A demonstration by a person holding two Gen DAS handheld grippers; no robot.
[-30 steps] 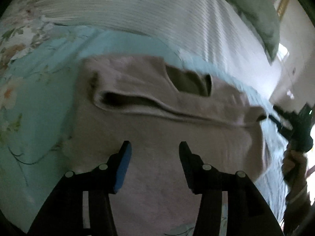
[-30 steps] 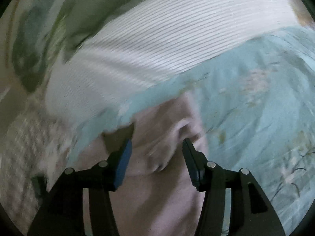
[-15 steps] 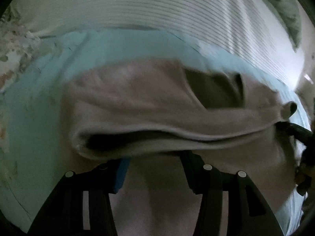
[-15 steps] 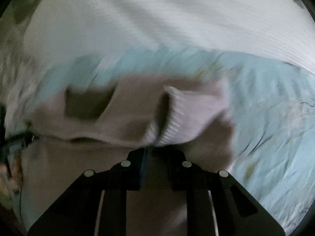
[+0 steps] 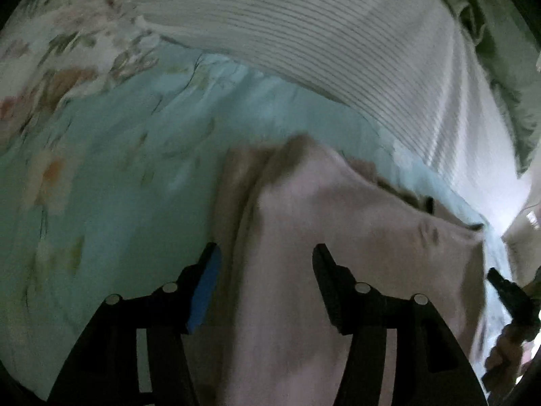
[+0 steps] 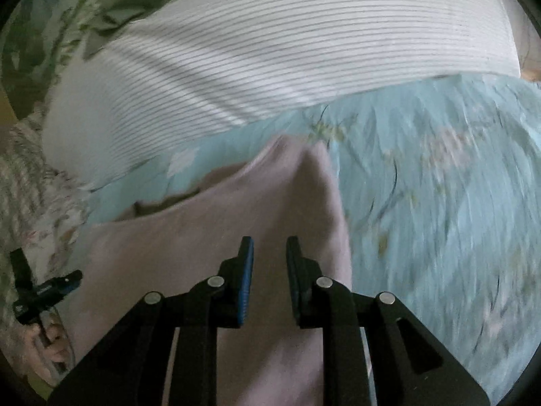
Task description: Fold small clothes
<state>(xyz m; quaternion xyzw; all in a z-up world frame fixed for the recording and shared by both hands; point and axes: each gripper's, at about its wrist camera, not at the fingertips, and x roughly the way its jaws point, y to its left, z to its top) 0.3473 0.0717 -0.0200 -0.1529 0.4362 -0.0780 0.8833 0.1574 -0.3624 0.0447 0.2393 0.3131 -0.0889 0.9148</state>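
A pinkish-beige garment (image 5: 355, 237) lies folded on the pale blue floral bedsheet (image 5: 118, 169). My left gripper (image 5: 265, 253) hovers over the garment's left edge, jaws opening, and the cloth lies loose beneath them without being pinched. In the right wrist view the garment (image 6: 203, 237) spreads to the left and below. My right gripper (image 6: 269, 247) hangs over its right part with a narrow gap, jaws opening, nothing pressed between the pads. Each view shows the other gripper at its edge, the right gripper (image 5: 510, 294) and the left gripper (image 6: 44, 291), each held by a hand.
A white striped cloth (image 6: 287, 50) bulges across the far side of the bed, seen also as the striped cloth (image 5: 338, 34). Green leafy fabric (image 6: 50, 34) lies beyond it. The bedsheet (image 6: 439, 203) stretches out to the right of the garment.
Half a second ago the right gripper was shut on the garment's ribbed edge and a fold stood raised. Now the fold lies flat, both grippers have let go, and the left view has swung leftward.
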